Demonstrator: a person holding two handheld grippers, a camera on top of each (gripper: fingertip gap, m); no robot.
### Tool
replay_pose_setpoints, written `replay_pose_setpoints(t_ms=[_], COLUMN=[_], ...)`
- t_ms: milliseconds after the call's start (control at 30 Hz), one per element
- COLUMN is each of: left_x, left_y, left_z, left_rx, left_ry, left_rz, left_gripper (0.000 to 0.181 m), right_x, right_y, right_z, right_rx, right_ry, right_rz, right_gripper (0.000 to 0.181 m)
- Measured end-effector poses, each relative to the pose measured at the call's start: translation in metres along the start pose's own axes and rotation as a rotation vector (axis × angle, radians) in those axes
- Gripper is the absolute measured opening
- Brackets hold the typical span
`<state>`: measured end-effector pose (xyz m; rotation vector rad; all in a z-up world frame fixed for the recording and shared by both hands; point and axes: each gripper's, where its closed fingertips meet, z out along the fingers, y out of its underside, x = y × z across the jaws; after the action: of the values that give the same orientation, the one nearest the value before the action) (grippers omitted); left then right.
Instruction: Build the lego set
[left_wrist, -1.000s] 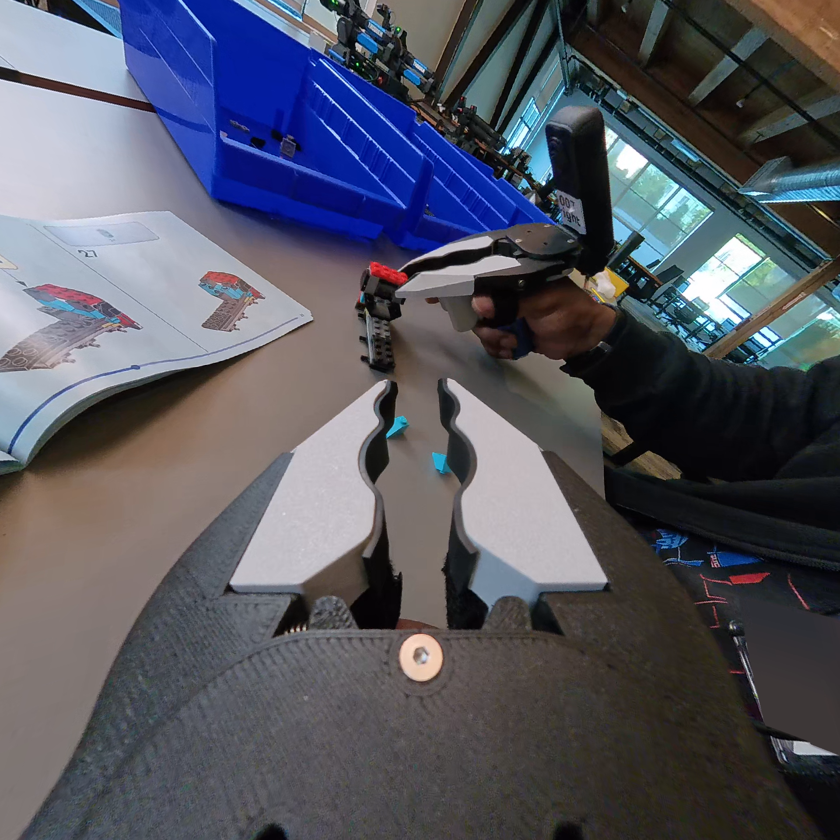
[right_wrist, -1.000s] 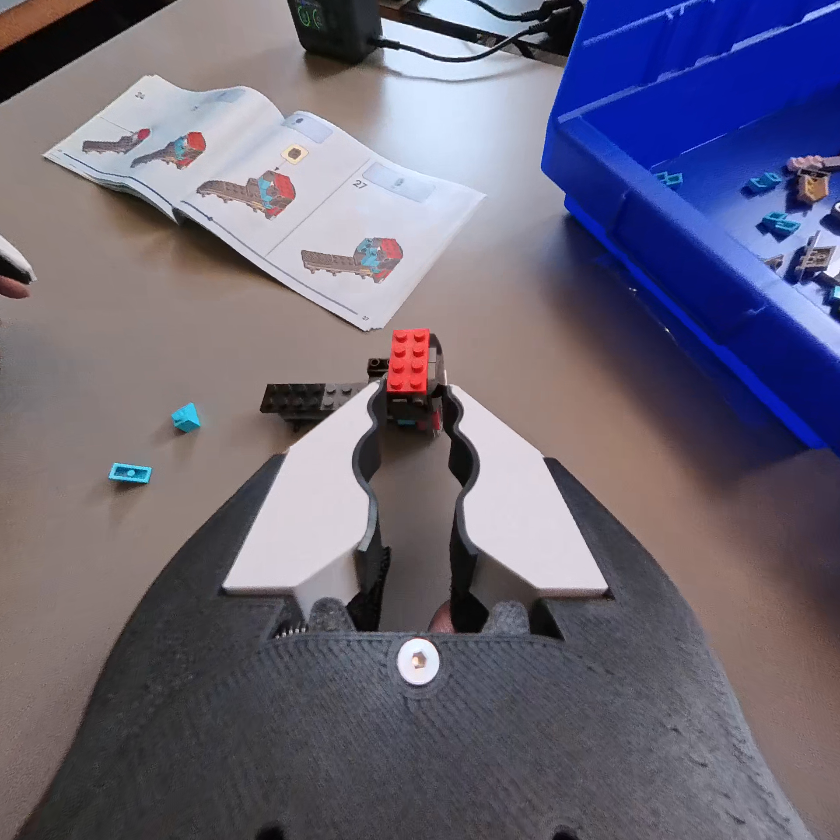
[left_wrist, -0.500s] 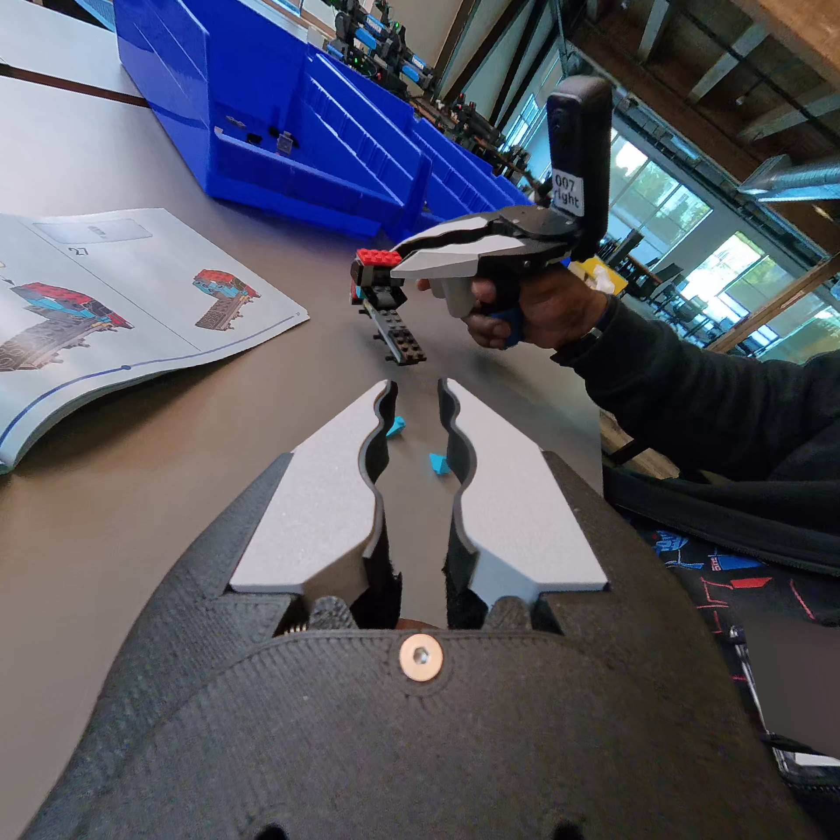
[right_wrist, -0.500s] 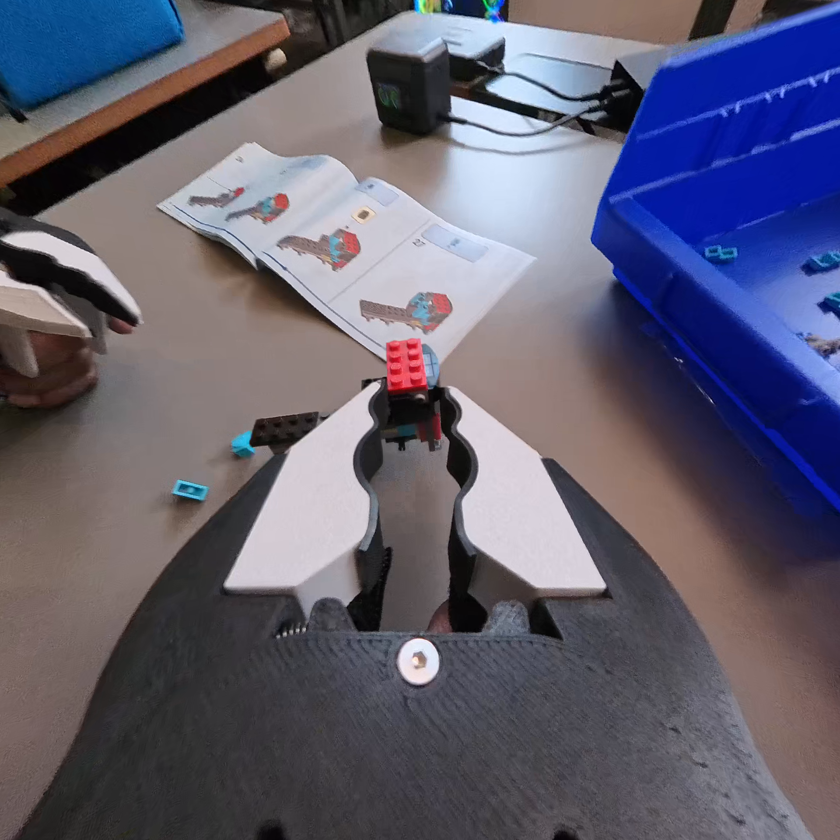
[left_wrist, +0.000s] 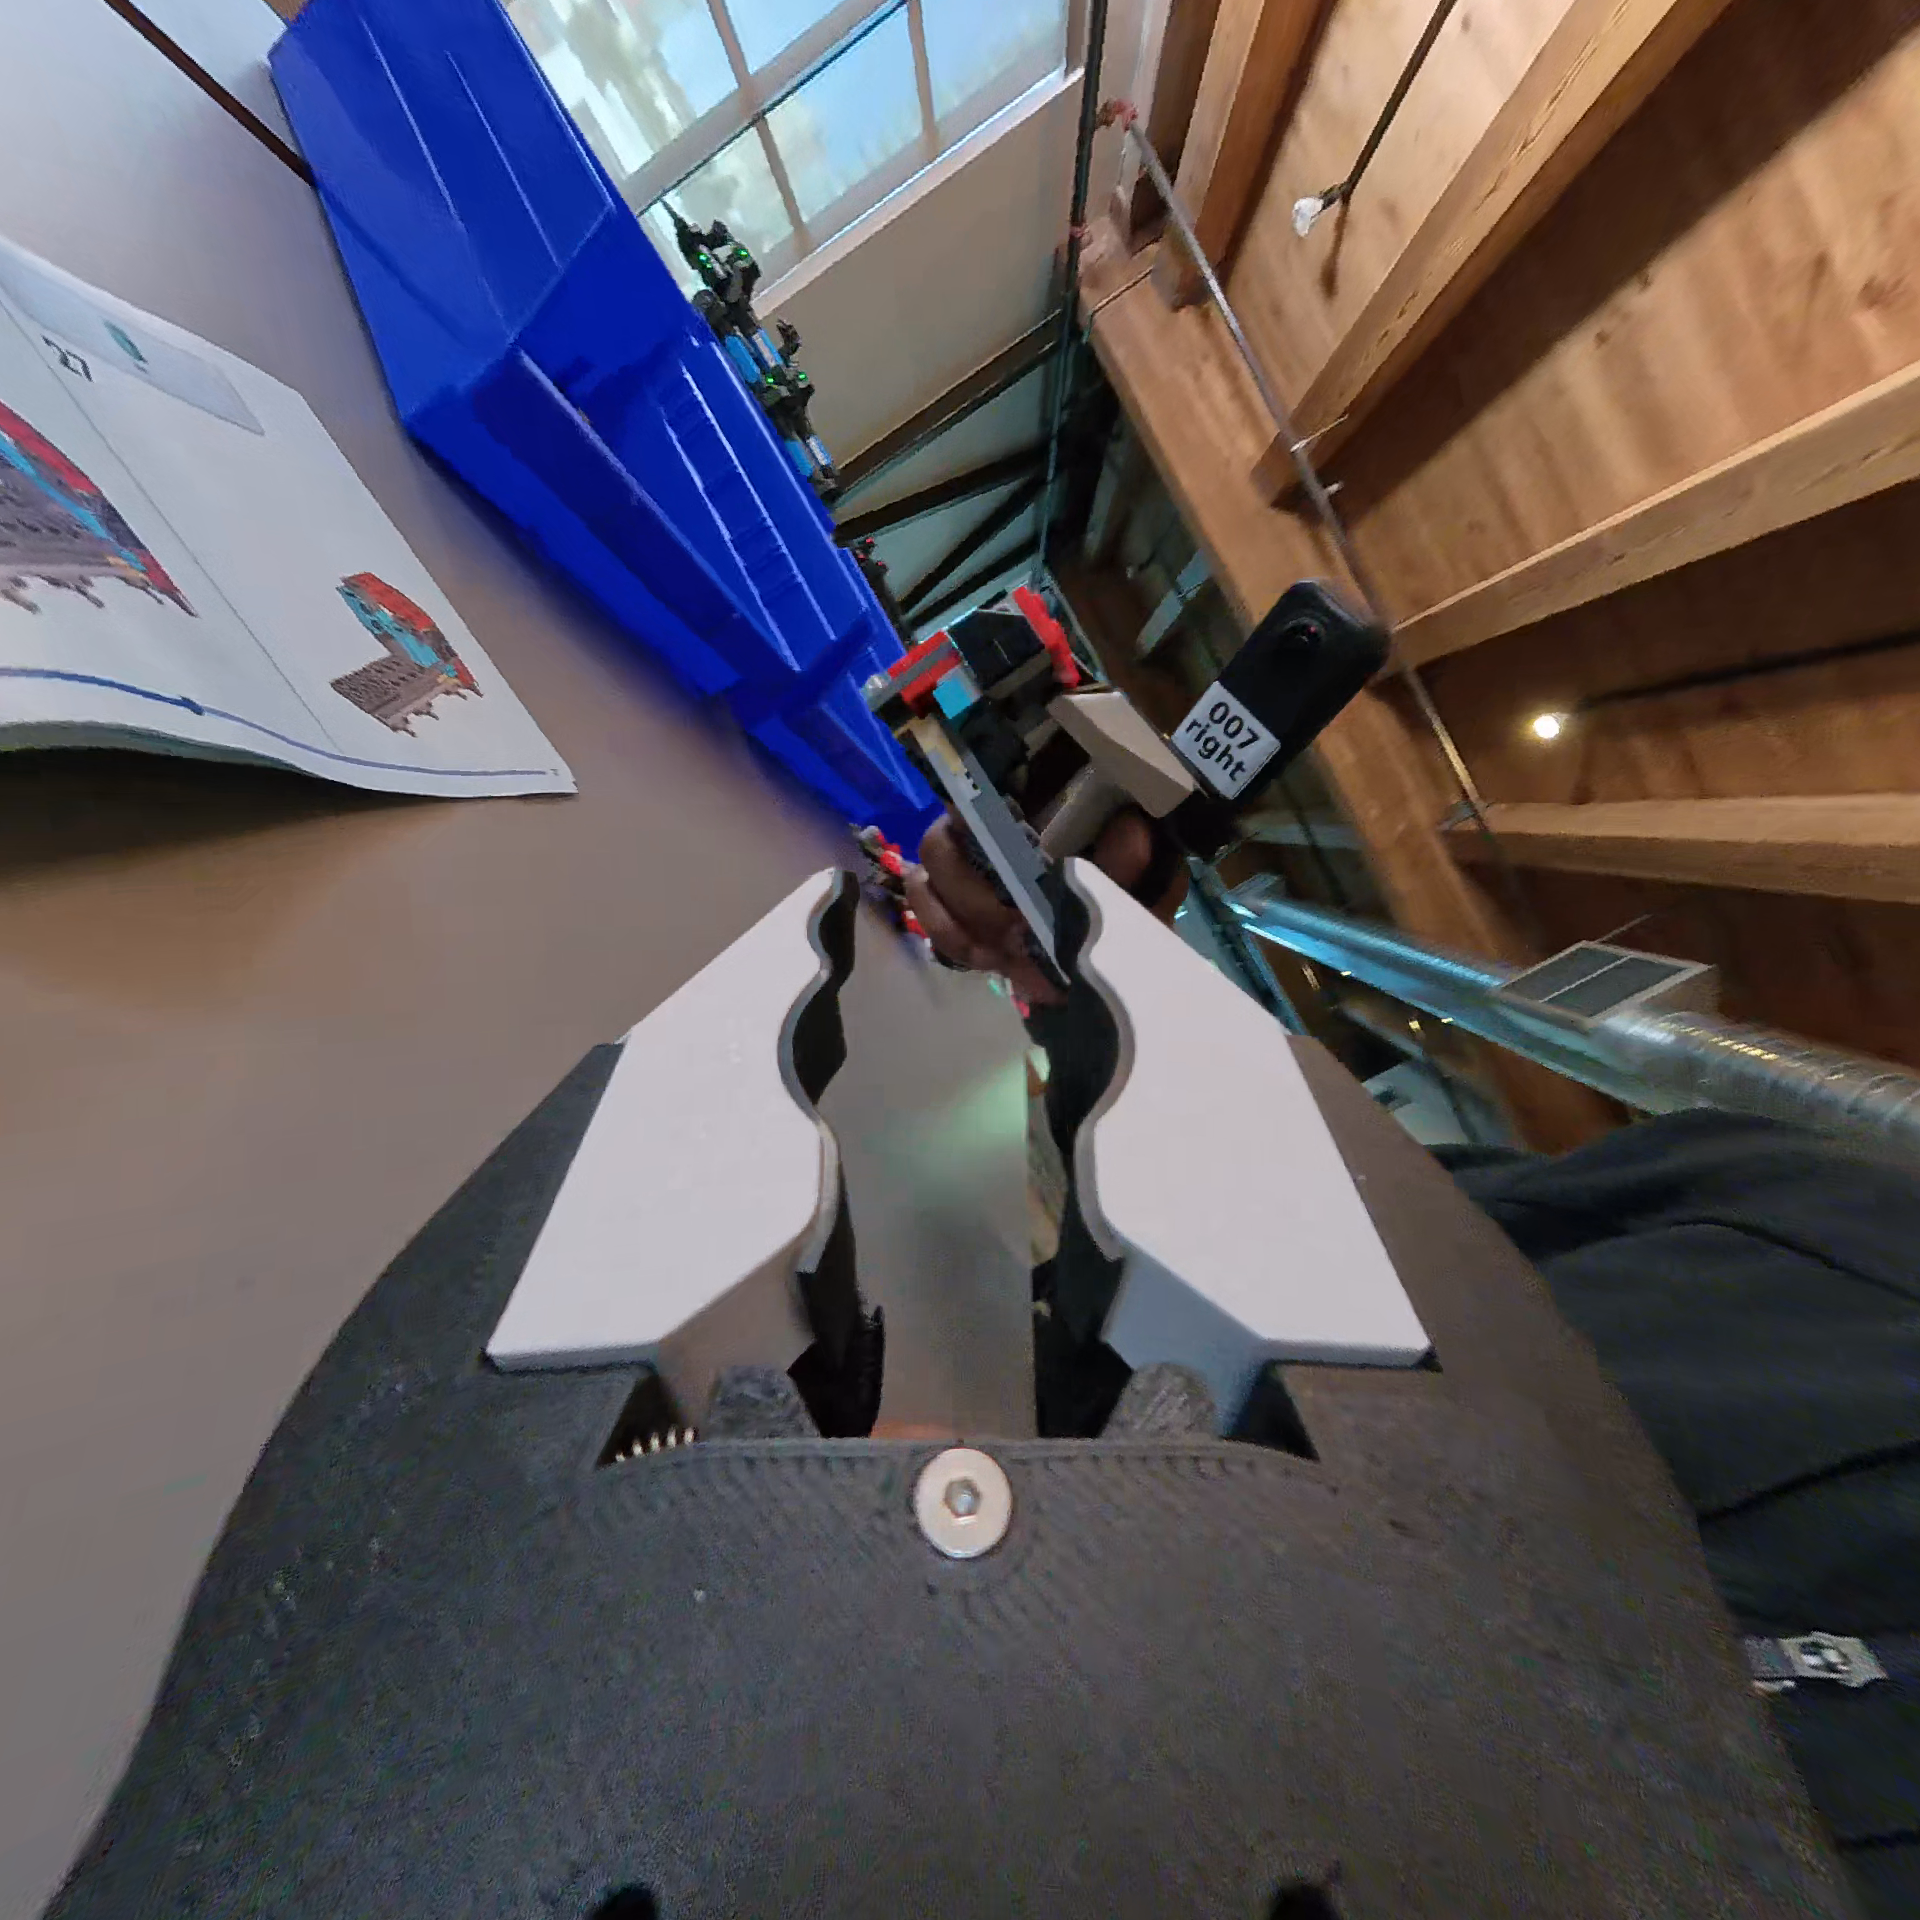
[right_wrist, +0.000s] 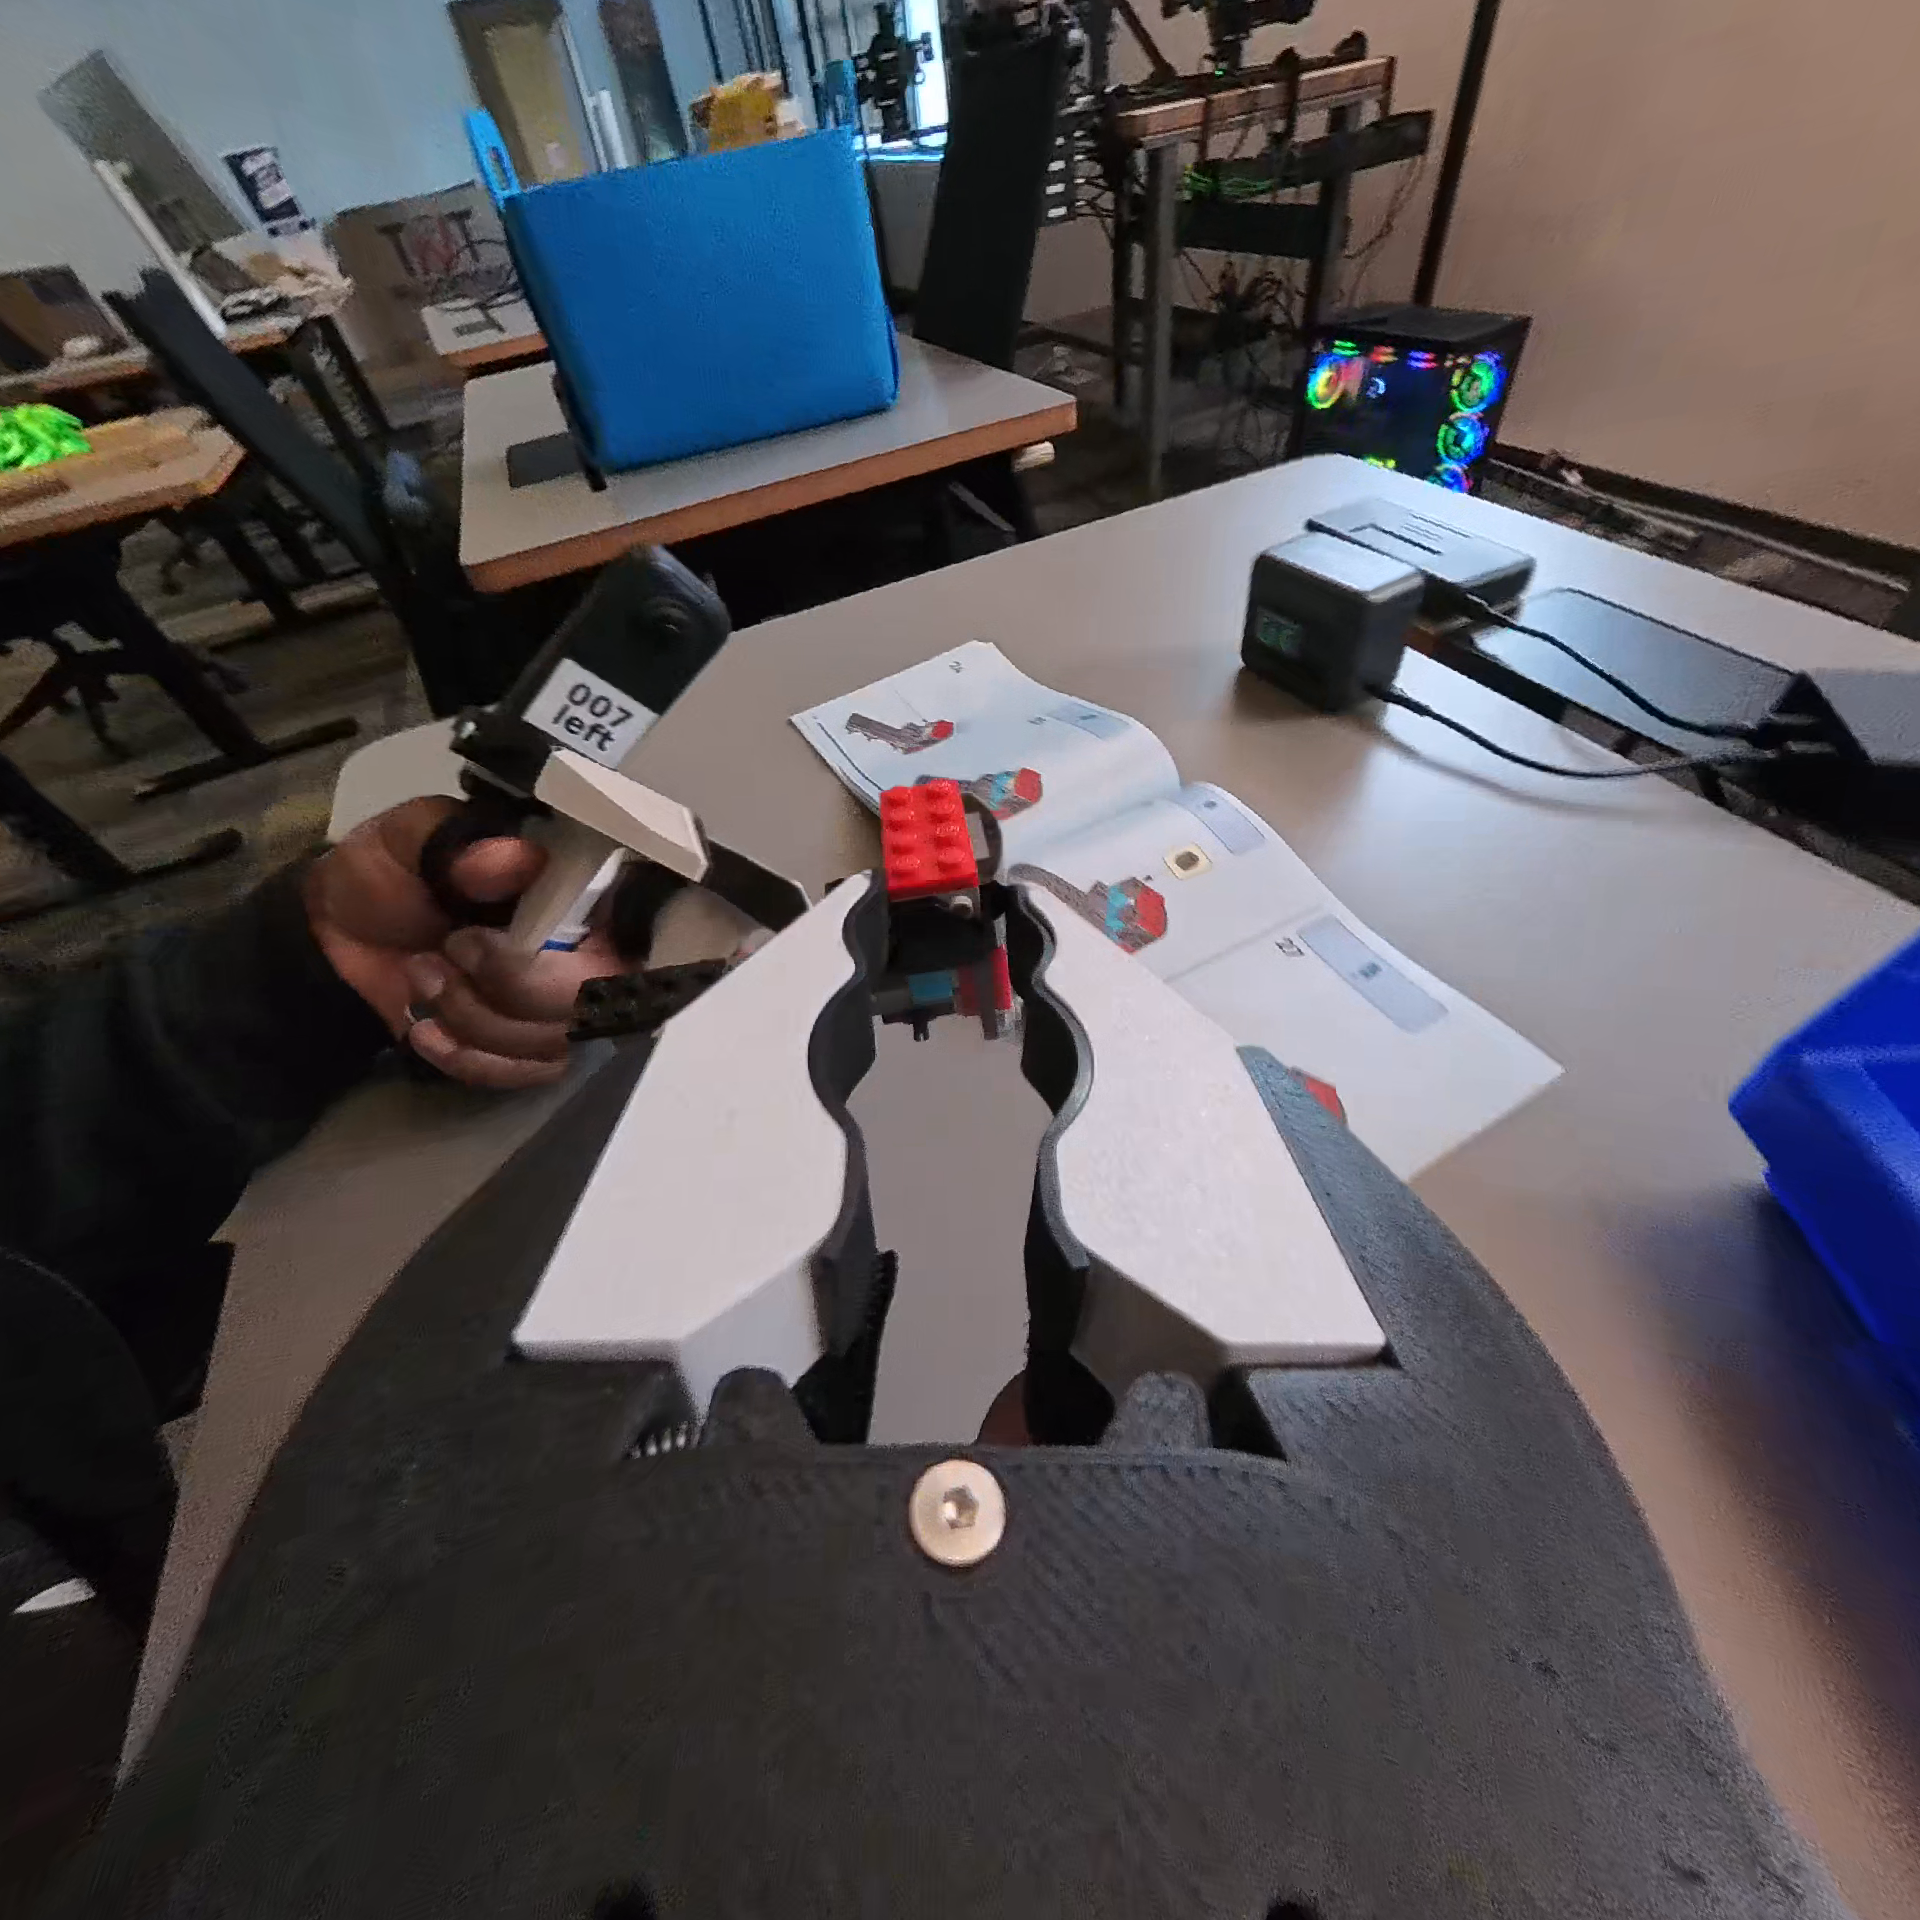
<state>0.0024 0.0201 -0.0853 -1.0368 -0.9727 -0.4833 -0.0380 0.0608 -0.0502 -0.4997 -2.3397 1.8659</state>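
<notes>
My right gripper (right_wrist: 940, 904) is shut on the lego model (right_wrist: 940, 956), a black, red and teal block with a red brick (right_wrist: 930, 836) on top. It holds the model in the air above the table. A long black plate (right_wrist: 644, 992) sticks out of the model to the left. In the left wrist view the model (left_wrist: 977, 696) hangs from the right gripper (left_wrist: 1039, 707). Its long plate (left_wrist: 997, 842) reaches down between the tips of my left gripper (left_wrist: 956, 904). The left gripper is open, and the plate's end lies close to its right finger. The left gripper (right_wrist: 748, 904) also shows in the right wrist view, beside the plate.
The open instruction booklet (right_wrist: 1195, 862) lies on the grey table (right_wrist: 1558, 935); it also shows at the left (left_wrist: 260, 582). Blue parts bins (left_wrist: 540, 343) stand behind it, with one corner at the right (right_wrist: 1849, 1143). A black charger (right_wrist: 1330, 623) with cables sits at the far side. There is about 7 centimeters between the tips of the two grippers. The black charger (right_wrist: 1330, 623) is about 30 centimeters from both grippers' fingertips.
My right gripper has lifted the model off the table and tilted it. My left gripper has risen to it and opened wider, and the plate's end now lies between its fingers.
</notes>
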Motion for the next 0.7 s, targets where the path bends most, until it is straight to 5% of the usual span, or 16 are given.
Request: replay_pose_setpoints(t_ms=[267, 700], left_x=[0.013, 0.005], left_y=[-0.004, 0.001], left_z=[-0.003, 0.0], left_rx=[0.027, 0.003], left_ry=[0.105, 0.055], left_rz=[-0.051, -0.072], left_gripper=[0.041, 0.039], right_x=[-0.015, -0.019], right_y=[-0.005, 0.005], right_z=[0.029, 0.041], right_rx=[-0.023, -0.019], right_ry=[-0.014, -0.016], right_rz=[-0.116, -0.124], right_gripper=[0.022, 0.022])
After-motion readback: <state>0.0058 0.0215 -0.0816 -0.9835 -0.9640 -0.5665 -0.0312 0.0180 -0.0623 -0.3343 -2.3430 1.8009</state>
